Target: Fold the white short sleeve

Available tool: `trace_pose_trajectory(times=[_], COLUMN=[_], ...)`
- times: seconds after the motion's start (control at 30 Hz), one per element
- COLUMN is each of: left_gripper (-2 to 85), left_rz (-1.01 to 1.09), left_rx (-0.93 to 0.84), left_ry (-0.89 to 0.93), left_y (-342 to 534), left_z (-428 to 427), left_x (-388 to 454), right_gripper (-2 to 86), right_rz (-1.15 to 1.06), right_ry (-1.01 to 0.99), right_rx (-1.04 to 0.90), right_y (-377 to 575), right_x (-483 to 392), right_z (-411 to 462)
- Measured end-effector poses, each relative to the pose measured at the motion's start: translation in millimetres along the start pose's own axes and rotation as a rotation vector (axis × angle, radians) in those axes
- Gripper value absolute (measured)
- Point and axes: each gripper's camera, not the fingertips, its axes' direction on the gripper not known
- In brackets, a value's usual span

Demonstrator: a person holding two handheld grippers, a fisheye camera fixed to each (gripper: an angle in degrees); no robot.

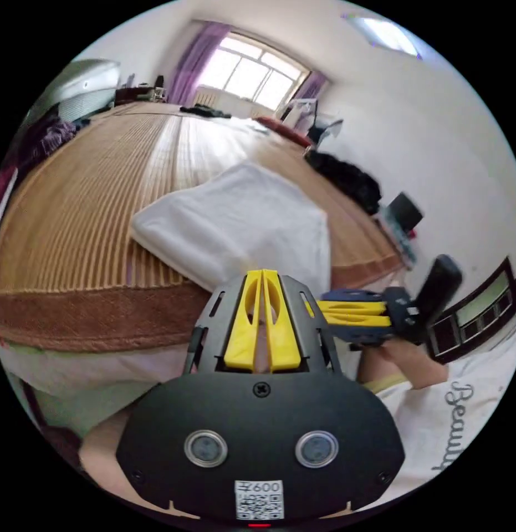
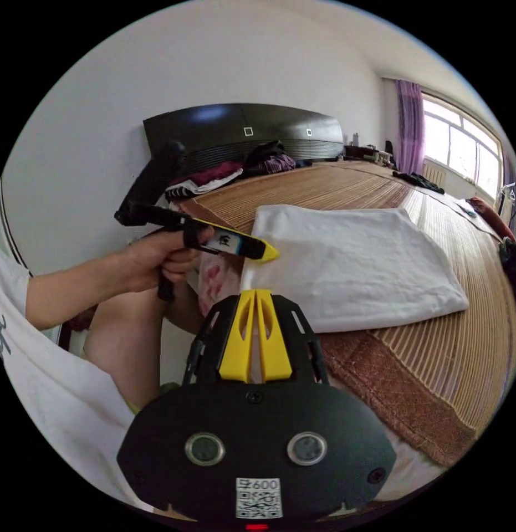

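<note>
The white short sleeve (image 1: 235, 221) lies folded into a thick rectangle on the bamboo bed mat (image 1: 86, 210), close to the mat's brown border. My left gripper (image 1: 262, 272) has its yellow jaws pressed together, tips at the garment's near edge. In the right gripper view a hand holds the left gripper (image 2: 271, 254), its tip beside a corner of the folded shirt (image 2: 352, 260). My right gripper (image 2: 255, 292) is also shut, just short of the shirt's edge. In the left gripper view the right gripper (image 1: 313, 310) hangs off the bed side. No cloth shows between either pair of jaws.
A dark headboard (image 2: 241, 133) with a pile of clothes (image 2: 258, 158) stands at one end of the bed. A window with purple curtains (image 1: 252, 72) is at the far end. Dark items (image 1: 346, 177) line one bed side. The person's leg (image 2: 124, 343) is beside the bed.
</note>
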Motion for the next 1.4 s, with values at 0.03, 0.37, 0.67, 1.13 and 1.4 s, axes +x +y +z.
trace_pose_trajectory(times=[0.03,0.37,0.67,1.13,1.4], left_gripper=[0.5,0.3,0.4,0.0,0.0], left_rz=[0.013,-0.329,0.011,-0.466,-0.154], left_rx=[-0.007,0.336,-0.051,0.313,0.107], left_ry=[0.001,0.021,0.317,0.073,0.054], left_y=[-4.5,29.3,-28.3,60.6,57.2], left_z=[-3.7,-170.9,-13.0,-183.9,-155.6], left_x=[-9.6,-176.5,-99.1,-304.9,-255.0], right_gripper=[-0.8,-0.8,-0.8,-0.8,-0.9], right_rz=[0.009,-0.11,-0.077,-0.024,-0.024], right_ry=[-0.003,0.015,0.046,0.026,-0.138], right_rx=[0.014,0.01,0.045,0.069,0.247], right_y=[8.2,39.0,40.1,-7.4,-123.4], right_x=[1.3,-0.1,-1.1,5.4,7.5], right_z=[-2.4,-9.5,-11.2,-4.3,-54.6])
